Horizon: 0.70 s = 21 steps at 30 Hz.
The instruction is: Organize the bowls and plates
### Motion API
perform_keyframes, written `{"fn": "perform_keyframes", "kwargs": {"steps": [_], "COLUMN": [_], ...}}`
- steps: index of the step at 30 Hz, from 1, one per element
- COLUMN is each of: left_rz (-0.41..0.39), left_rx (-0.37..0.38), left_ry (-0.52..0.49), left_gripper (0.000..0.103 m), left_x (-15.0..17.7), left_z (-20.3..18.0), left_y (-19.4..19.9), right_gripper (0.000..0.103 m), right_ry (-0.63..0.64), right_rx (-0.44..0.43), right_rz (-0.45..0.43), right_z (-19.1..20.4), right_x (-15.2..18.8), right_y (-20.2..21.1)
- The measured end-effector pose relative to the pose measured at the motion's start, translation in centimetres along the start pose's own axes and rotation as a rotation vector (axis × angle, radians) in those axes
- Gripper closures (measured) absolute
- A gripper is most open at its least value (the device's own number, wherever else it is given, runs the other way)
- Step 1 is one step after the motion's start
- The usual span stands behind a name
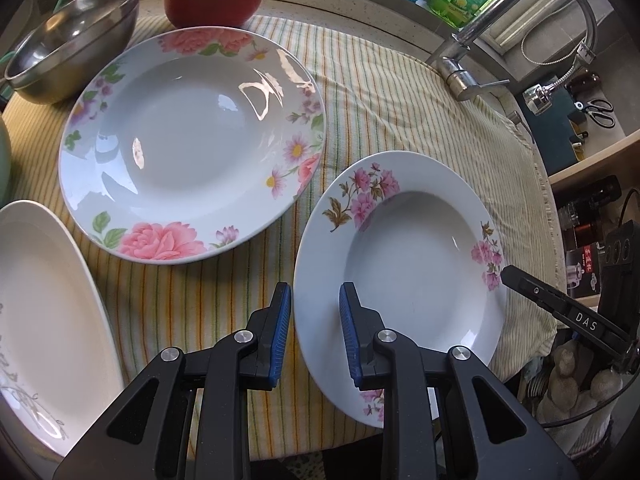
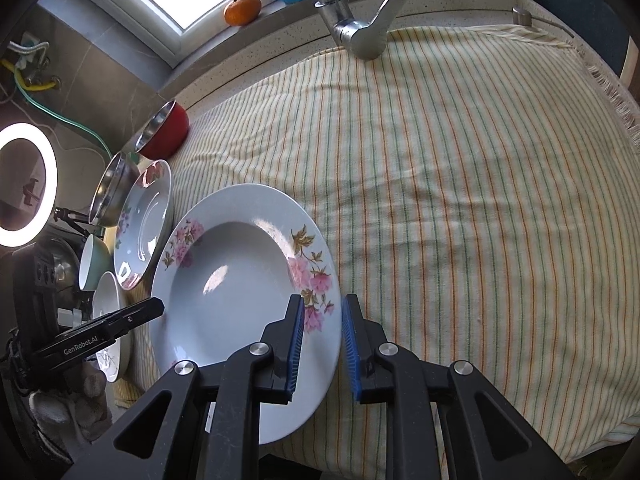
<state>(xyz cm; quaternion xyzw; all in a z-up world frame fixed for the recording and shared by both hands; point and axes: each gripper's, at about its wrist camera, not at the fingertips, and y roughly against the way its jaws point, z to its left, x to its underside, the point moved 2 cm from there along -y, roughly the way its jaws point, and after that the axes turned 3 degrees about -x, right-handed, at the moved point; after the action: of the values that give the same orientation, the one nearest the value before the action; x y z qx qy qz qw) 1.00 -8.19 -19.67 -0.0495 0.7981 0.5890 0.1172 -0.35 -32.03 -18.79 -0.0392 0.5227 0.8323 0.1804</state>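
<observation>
Currently the pink-blossom plate lies on the striped cloth covering the bench. Left gripper straddles its left rim, right gripper its right rim; both sets of fingers stand apart, unclamped. Recommend closing evenly before lifting.

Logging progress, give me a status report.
Left gripper and right gripper straddle opposite rims of small plate, grip unclear. Plate over striped cloth. Large rose plate close by, not touching.
</observation>
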Motion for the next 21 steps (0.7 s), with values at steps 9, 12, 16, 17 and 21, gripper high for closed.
{"fn": "perform_keyframes", "kwargs": {"steps": [9,12,16,17,21], "left_rz": [-0.038,-0.056,-0.088,-0.098,-0.131], "left_rx": [0.020,0.020,0.022,0.018,-0.008], "left_ry": [0.014,0.027,0.068,0.078,0.127], "left_gripper": [0.080,0.080,0.080,0.080,0.080], "left_x": [-0.3,-0.3,-0.6,-0.8,-1.6], "left_z": [0.8,1.3,2.8,3.3,5.9], "left_y": [2.0,2.8,4.1,4.4,5.5], "right_gripper": [0.083,0.082,0.082,0.081,0.081], "right_ry": [0.049,0.077,0.110,0.117,0.175], "right_rx": [0.004,0.001,-0.012,-0.021,-0.036], "right_rz": [-0.040,-0.052,-0.069,-0.076,-0.085], "right_z": [2.0,3.1,4.9,5.3,7.7], "right_x": [-1.7,-2.2,-3.1,-3.4,-4.2], "right_y": [1.3,1.5,1.6,1.6,1.2]}}
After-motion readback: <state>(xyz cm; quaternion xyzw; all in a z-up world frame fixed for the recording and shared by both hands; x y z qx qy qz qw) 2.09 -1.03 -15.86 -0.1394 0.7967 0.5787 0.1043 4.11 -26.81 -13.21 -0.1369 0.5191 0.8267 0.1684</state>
